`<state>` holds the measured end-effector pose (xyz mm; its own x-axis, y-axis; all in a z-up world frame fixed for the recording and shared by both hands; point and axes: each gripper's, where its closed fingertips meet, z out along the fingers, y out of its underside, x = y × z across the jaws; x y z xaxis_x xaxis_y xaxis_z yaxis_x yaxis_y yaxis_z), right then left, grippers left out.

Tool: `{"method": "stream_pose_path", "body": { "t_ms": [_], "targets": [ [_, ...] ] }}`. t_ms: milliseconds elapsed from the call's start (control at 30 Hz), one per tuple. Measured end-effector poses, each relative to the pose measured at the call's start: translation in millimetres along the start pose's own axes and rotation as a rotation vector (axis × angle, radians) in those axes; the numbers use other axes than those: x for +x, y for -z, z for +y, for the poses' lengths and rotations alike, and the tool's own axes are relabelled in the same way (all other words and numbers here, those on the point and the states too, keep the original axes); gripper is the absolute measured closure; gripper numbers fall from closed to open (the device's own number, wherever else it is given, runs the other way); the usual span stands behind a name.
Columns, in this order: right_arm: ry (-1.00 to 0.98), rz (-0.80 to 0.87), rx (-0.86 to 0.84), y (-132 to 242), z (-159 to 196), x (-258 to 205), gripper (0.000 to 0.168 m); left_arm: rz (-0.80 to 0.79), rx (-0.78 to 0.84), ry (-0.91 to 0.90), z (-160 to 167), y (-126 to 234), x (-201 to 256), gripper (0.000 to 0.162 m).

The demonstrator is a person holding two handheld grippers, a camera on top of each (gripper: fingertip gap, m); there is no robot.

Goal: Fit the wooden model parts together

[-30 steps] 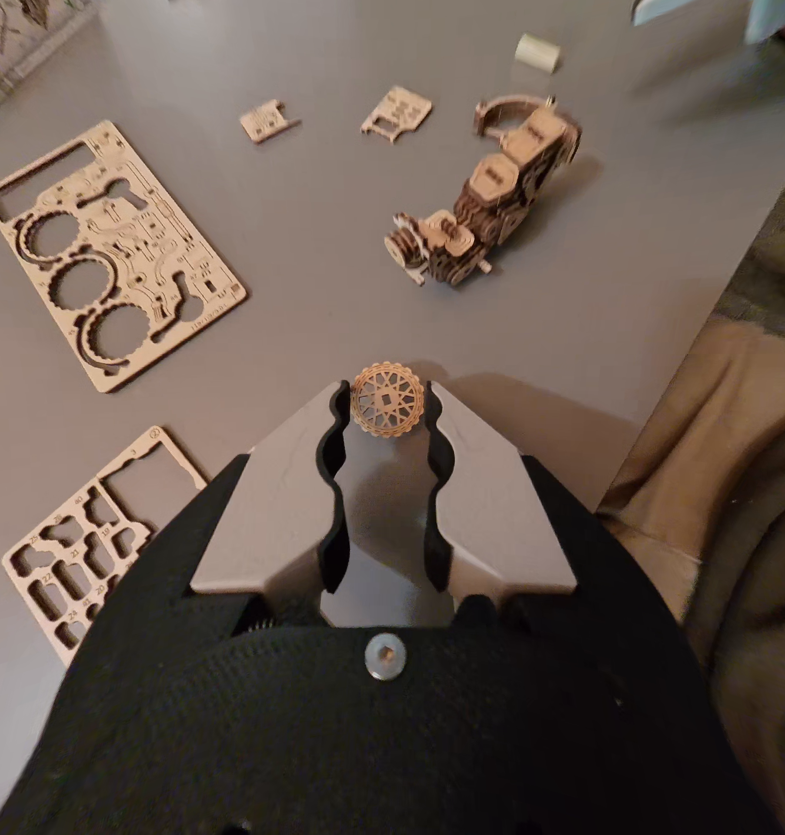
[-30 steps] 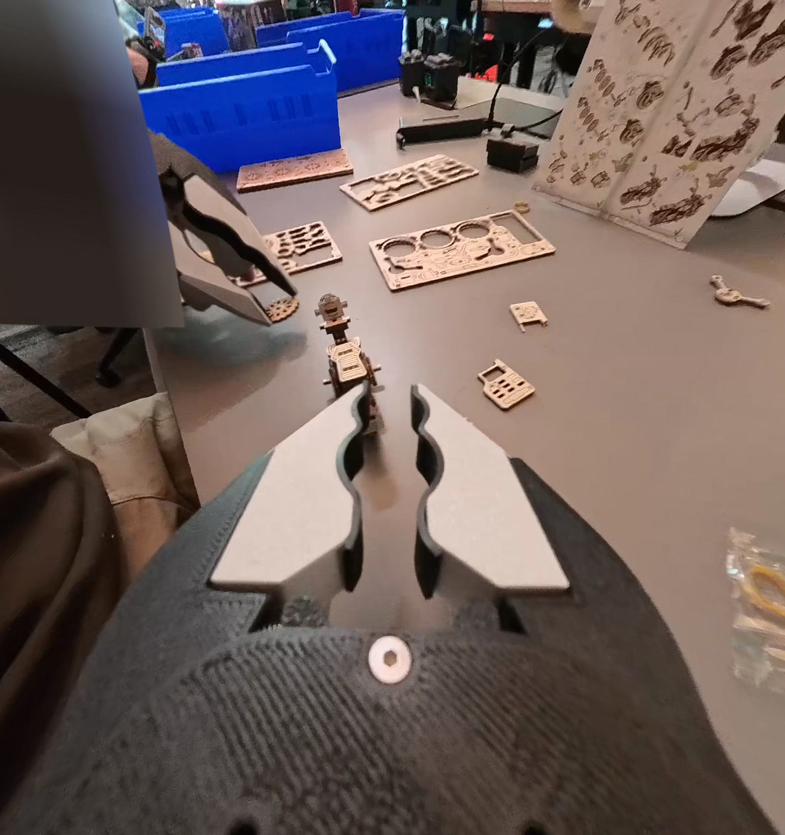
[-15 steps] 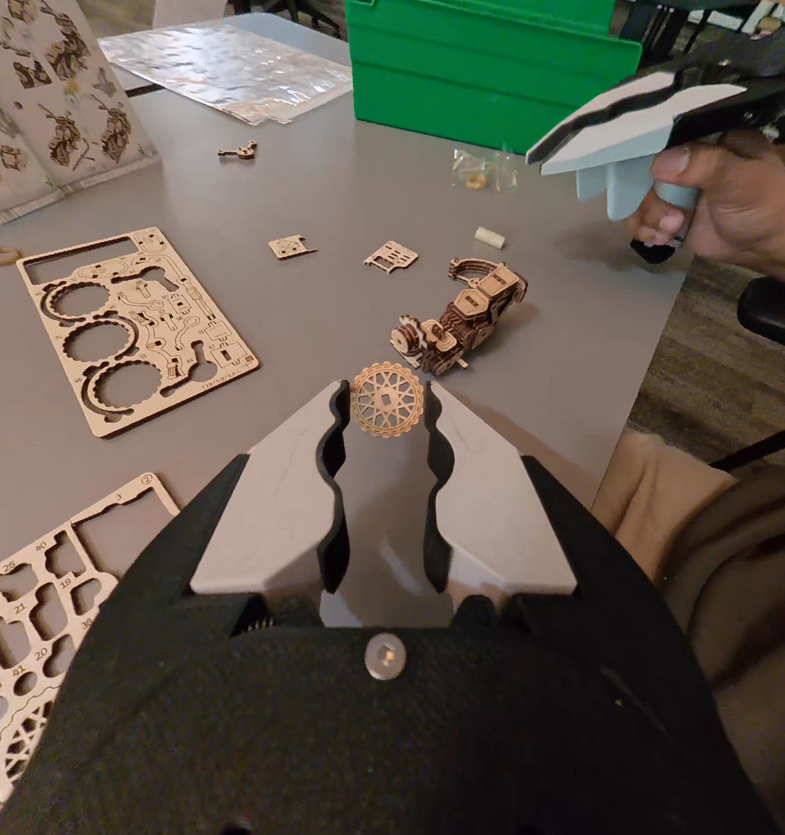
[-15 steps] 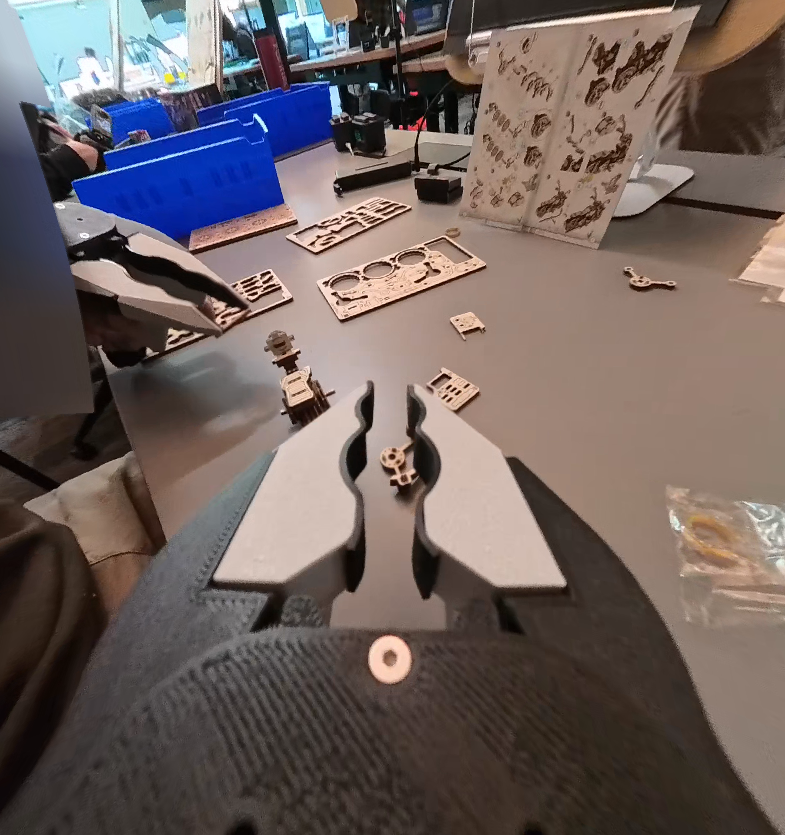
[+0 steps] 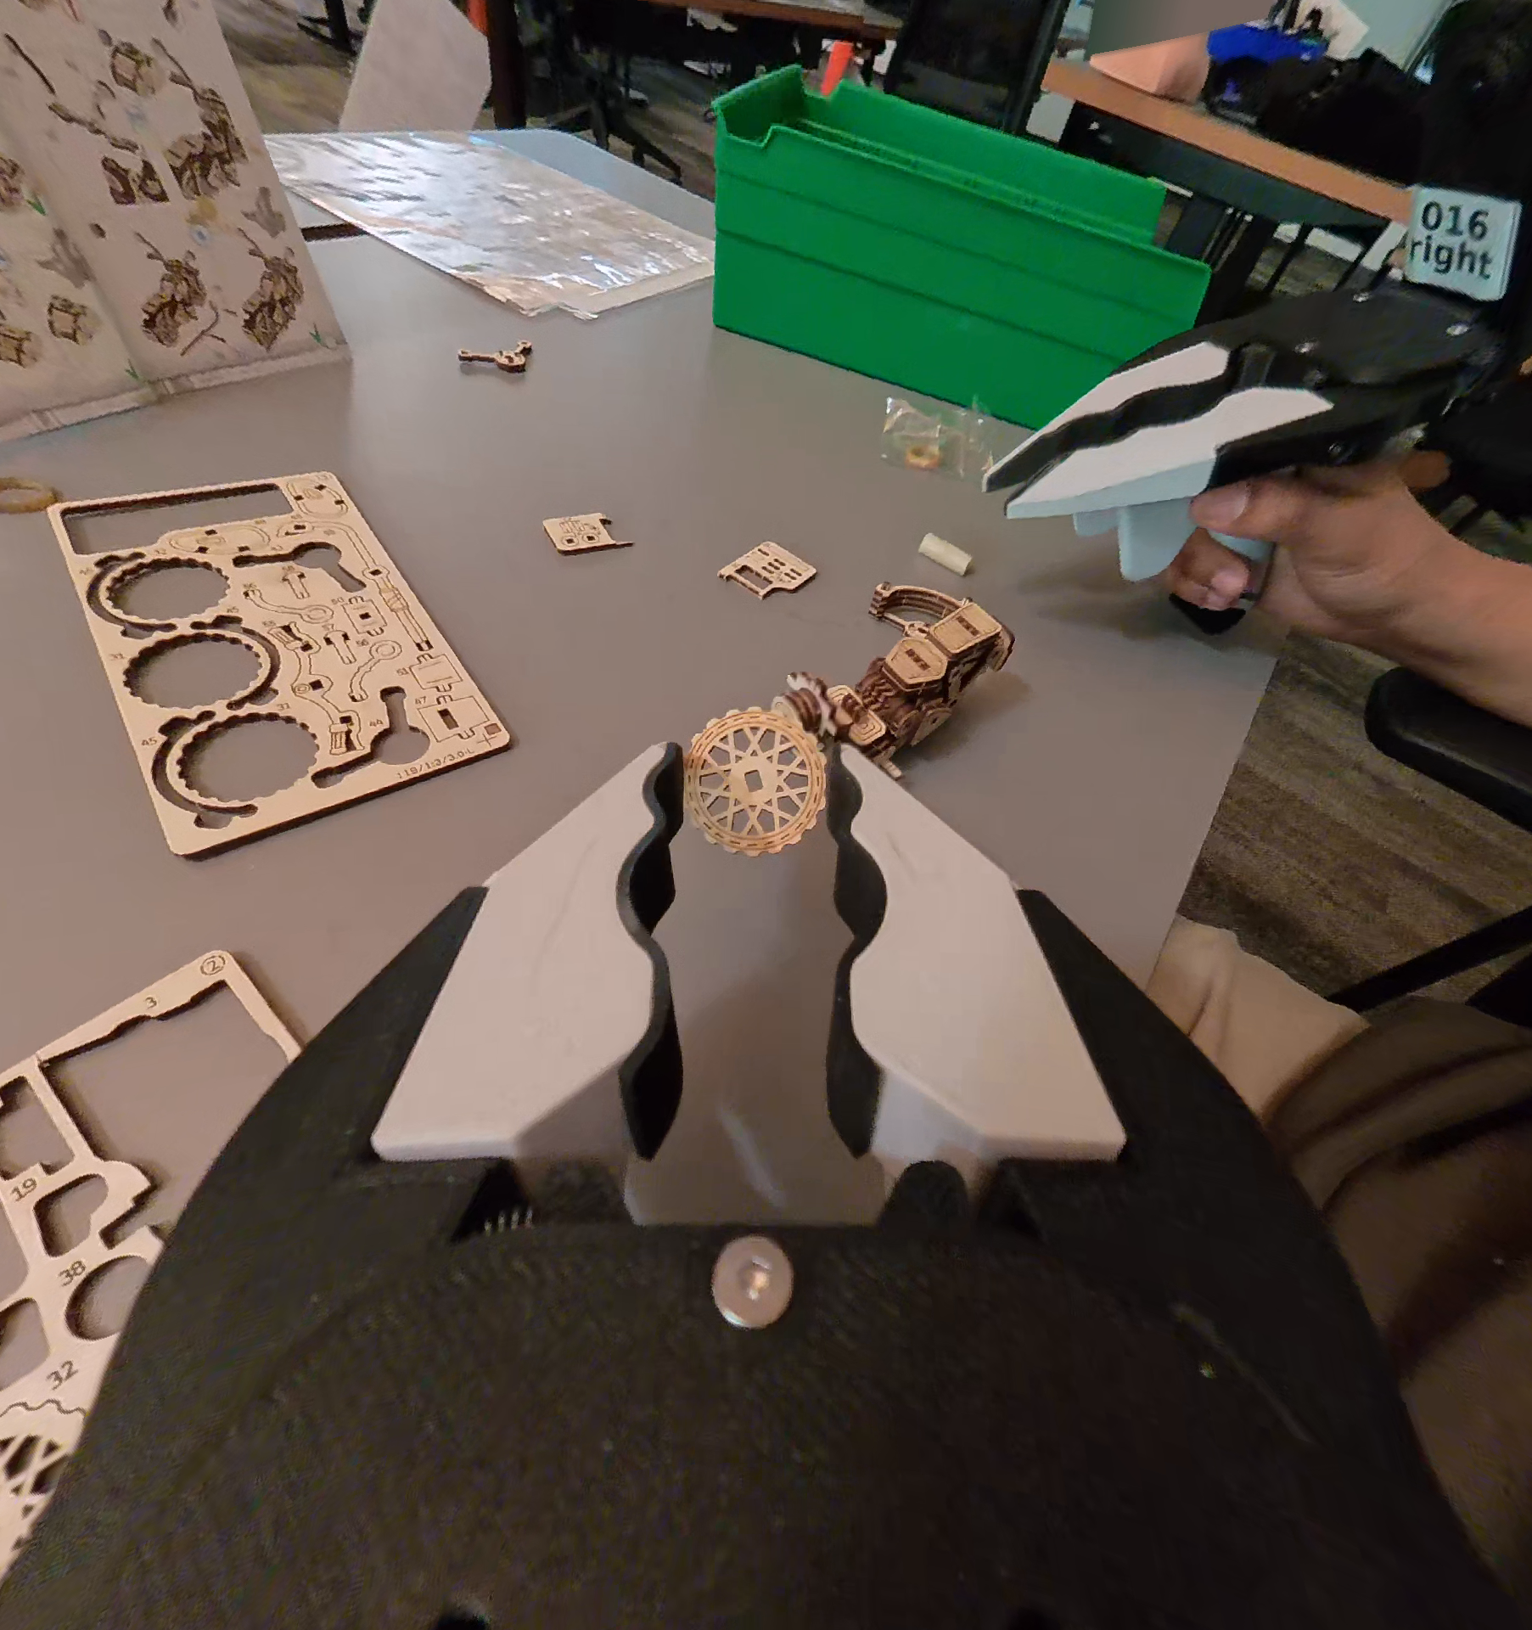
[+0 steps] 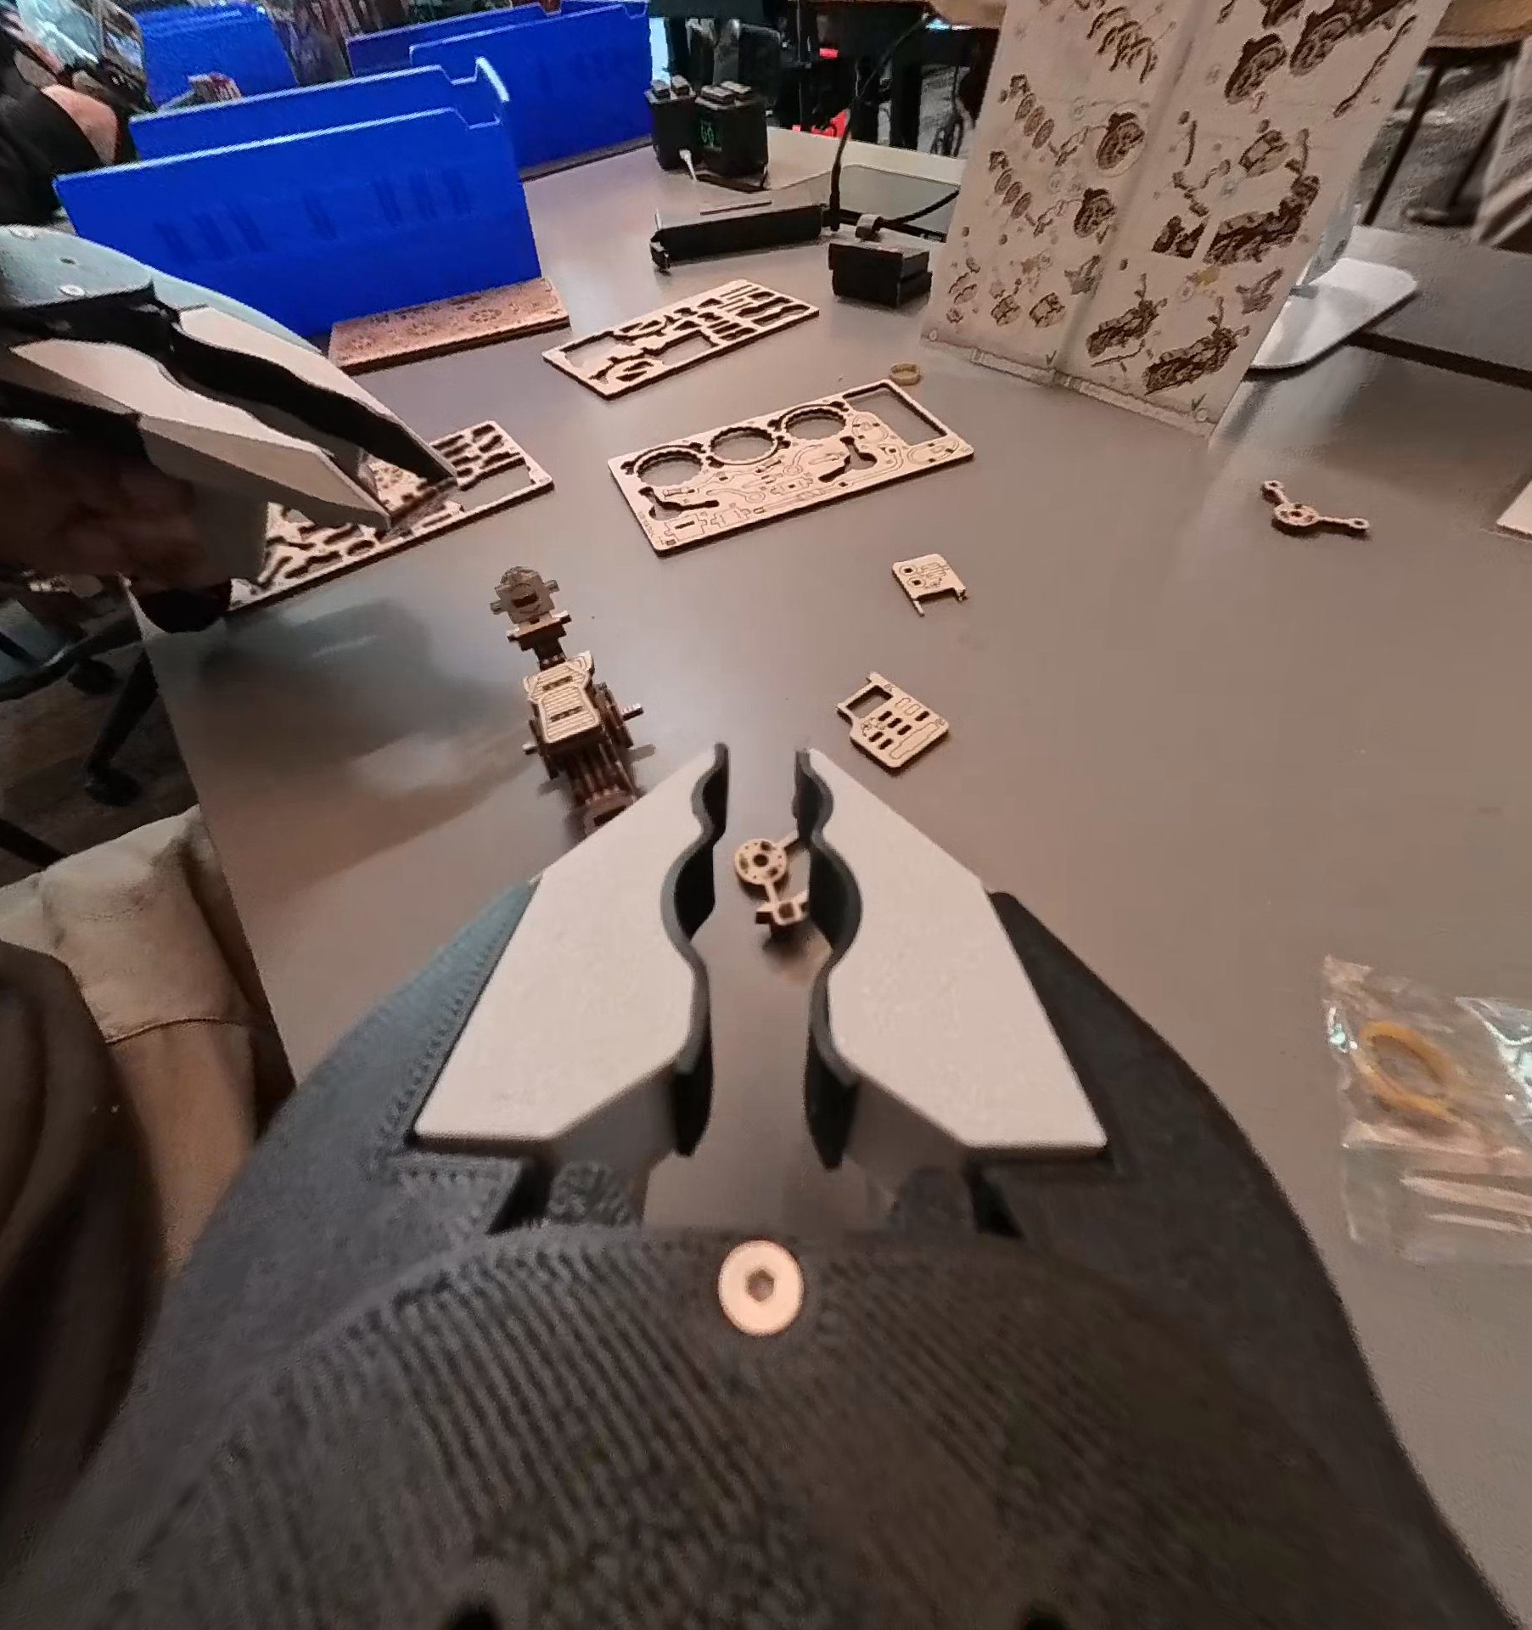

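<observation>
My left gripper is shut on a round spoked wooden wheel and holds it upright above the grey table. The part-built wooden model lies on the table just beyond the wheel; it also shows in the right wrist view. My right gripper is nearly closed, with a small wooden part, a disc with arms, between its fingers and against the right one. It hovers right of the model's rear. From the left wrist view the right gripper is raised and the small part is hidden.
Punched wooden sheets lie on the left. Small loose pieces, a white cylinder and a key-like piece lie behind the model. A green bin, a plastic bag and a propped instruction sheet stand around. The table edge is close on the right. My right fingertips sit around 15 centimeters from my left ones. My left tips are about 20 centimeters from the white cylinder, my right tips only 7 centimeters.
My left gripper tilted up, still holding the wheel, now closer to the model. My right gripper lifted off the model's rear, its jaws narrowed, and a small part now shows between them.
</observation>
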<state>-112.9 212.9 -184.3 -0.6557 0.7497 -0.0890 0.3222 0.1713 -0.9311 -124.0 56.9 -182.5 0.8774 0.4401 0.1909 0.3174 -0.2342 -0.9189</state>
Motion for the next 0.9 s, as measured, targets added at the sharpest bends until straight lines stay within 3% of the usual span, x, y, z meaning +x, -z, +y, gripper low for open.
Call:
{"method": "stream_pose_path", "body": {
  "t_ms": [200,400,467,567,667,800,900],
  "targets": [
    [0.052,-0.003,-0.009,-9.1,-6.6,-17.6,0.152,0.000,0.041,0.018,-9.0,3.4,5.0,0.133],
    [0.048,-0.032,0.004,-28.9,-38.4,-41.1,0.127,-0.047,0.099,-0.016,-37.1,-2.0,4.5,0.133],
    [-0.054,-0.149,-0.012,-37.6,-56.8,-61.9,0.116,-0.072,0.120,-0.059,-51.7,-8.2,2.7,0.133],
    [-0.181,-0.295,0.106,-39.7,-111.6,-88.2,0.117,-0.046,0.163,-0.124,-69.7,-25.2,4.6,0.133],
    [-0.203,-0.241,0.230,-39.6,-144.9,-74.1,0.123,-0.109,0.185,-0.169,-77.9,-37.9,-4.7,0.132],
    [-0.327,-0.226,0.351,-43.5,-129.0,-46.3,0.130,-0.122,0.294,-0.188,-82.5,-31.2,9.6,0.133],
    [-0.330,-0.282,0.329,-45.6,-101.3,-42.3,0.126,-0.209,0.258,-0.362,-73.4,-27.9,9.5,0.133]
  ]
}}
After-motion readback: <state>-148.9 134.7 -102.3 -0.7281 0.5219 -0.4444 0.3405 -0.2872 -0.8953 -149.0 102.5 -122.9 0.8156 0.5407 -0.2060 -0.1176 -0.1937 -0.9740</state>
